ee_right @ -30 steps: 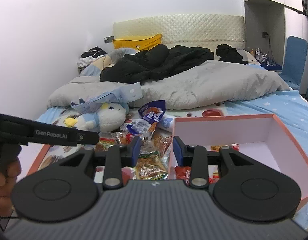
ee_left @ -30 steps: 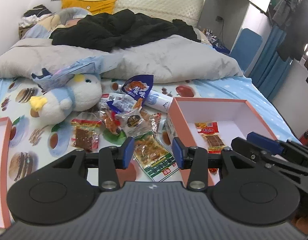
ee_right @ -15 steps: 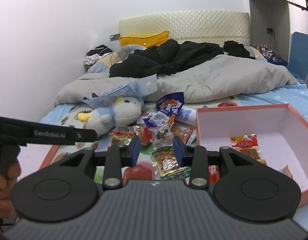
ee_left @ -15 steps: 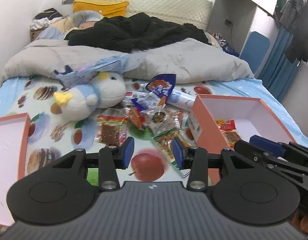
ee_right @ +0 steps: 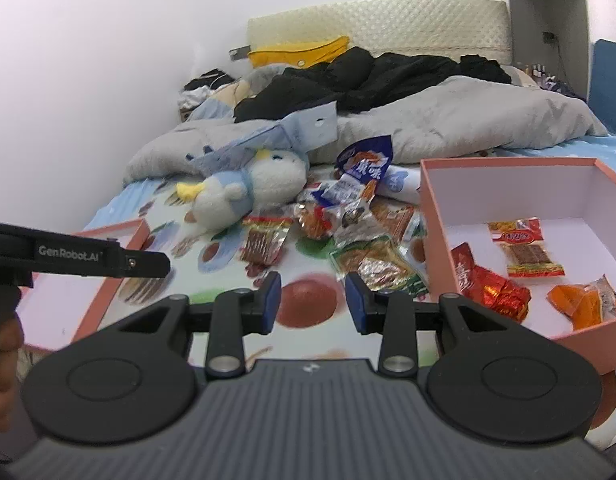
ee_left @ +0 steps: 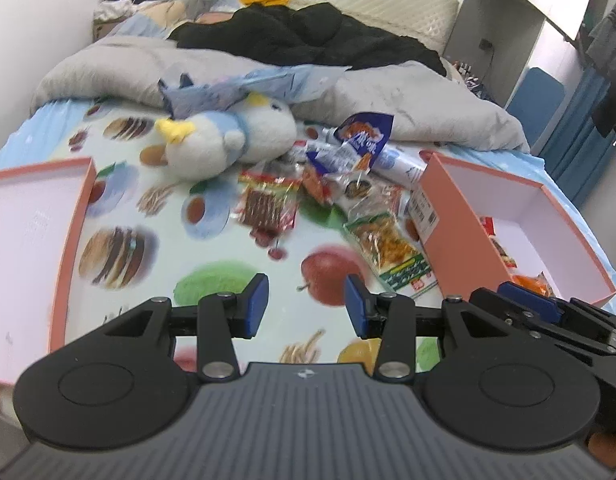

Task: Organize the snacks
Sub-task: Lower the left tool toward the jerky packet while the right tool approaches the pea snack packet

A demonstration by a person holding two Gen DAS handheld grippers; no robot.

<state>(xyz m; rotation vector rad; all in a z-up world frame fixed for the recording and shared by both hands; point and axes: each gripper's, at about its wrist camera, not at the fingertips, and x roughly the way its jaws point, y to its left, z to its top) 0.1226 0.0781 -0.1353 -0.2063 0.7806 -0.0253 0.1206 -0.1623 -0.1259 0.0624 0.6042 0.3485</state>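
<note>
Both claws hover over the bed, empty. The left gripper [ee_left: 306, 306] has its jaws spread wide with nothing between them; the right gripper [ee_right: 312, 303] is just as open, nothing held.

The snacks [ee_right: 339, 220] lie heaped on the sheet [ee_left: 212, 272] at 12 o'clock from both claws, jammed between the plush [ee_right: 248, 192] at 11 o'clock and the box [ee_right: 435, 220] at 2 o'clock. Closest of the loose ones is the green packet [ee_right: 375, 262], just at 1 o'clock off the right claw, lying close beside the box wall. The red-strip packet [ee_right: 264, 242] lies a touch further out at 11 o'clock. Already inside the box: a red pack [ee_right: 491, 286], an orange pack [ee_right: 587, 300] and a strip pack [ee_right: 525, 250]. A second tray [ee_left: 32, 240] waits at 9 o'clock, bare so far as shown.

So a few are in and plenty are out, by my reckoning. The risks: these wrappers are slick and overlapping, so a pinch into the heap could drag two up at once or slide off crinkled foil. The green packet lies so close to the box that a finger coming down on that side may hit the rim and shove the box. And the two claws are near each other here — reaching together could knock them.
</note>
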